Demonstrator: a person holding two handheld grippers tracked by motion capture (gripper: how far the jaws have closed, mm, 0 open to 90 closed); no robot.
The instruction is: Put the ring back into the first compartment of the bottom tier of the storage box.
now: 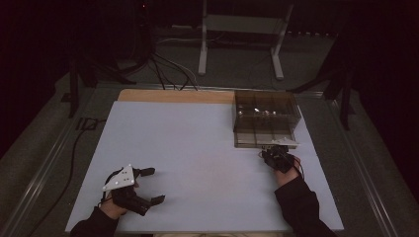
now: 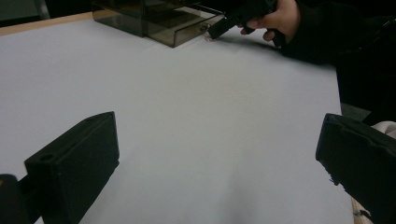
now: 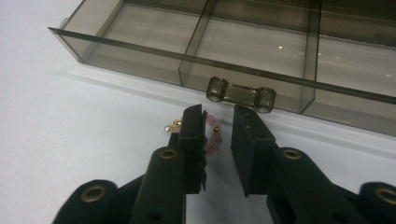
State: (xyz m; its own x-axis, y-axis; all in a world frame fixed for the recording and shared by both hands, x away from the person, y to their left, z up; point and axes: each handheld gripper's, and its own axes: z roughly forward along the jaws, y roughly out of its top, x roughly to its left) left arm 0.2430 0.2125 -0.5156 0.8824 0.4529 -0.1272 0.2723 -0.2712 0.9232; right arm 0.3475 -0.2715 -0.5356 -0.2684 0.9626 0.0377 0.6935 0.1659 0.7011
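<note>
Nearest the high camera, I see the left gripper [image 1: 148, 186] resting at the near left of the table [image 1: 197, 148], jaws spread wide with nothing between them. At the far right, the right gripper [image 1: 271, 152] points at the front of the smoked plastic drawer box [image 1: 267, 118], whose lower drawer stands pulled out toward me. The right hand is plainly the nearer one to the work.

Left gripper view: both black jaws stand far apart over bare table. Farther off I see the right gripper [image 2: 219, 30] with its tips low at the drawer front [image 2: 187, 35].

Right gripper view: the jaws are narrow but not closed, a gap remaining between the pads. A small pink bead bracelet [image 3: 212, 135] with gold beads lies on the table between the tips, mostly against the left-hand jaw and partly hidden by it, just short of the drawer handle [image 3: 240, 95]. I cannot confirm that both pads press on it. I judge the pickup as under way: the bracelet lies directly ahead, and the open compartments [image 3: 257, 46] lie just beyond.
</note>
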